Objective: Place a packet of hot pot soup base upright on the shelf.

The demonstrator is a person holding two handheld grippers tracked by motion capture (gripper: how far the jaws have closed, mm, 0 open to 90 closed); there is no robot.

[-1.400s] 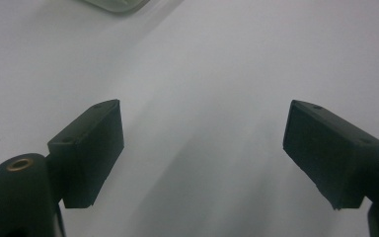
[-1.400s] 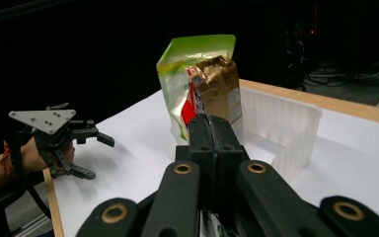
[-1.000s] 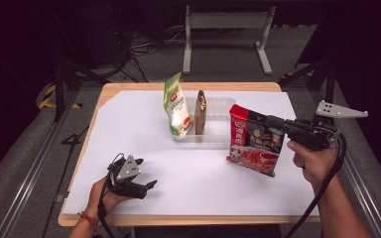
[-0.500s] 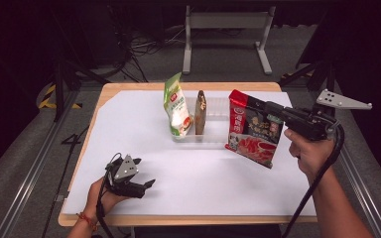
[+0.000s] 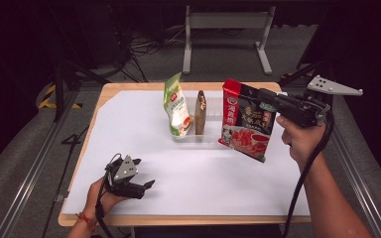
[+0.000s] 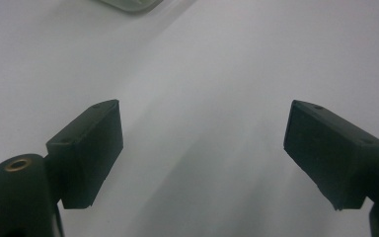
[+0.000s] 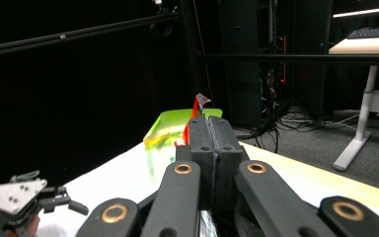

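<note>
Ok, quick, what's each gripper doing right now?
Left gripper: open, empty, low over the table.
Right gripper: shut on the red pouch, held up off the table.

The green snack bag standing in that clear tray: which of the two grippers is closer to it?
The right. The right gripper, clamping the red pouch, is raised just right of the green snack bag. The left gripper rests open near the table's front edge.

Your right hand-held gripper (image 5: 260, 94) now holds the red packet (image 5: 244, 120) lifted off the table (image 5: 129, 124), closer to the clear rack (image 5: 198, 137) than before.
</note>
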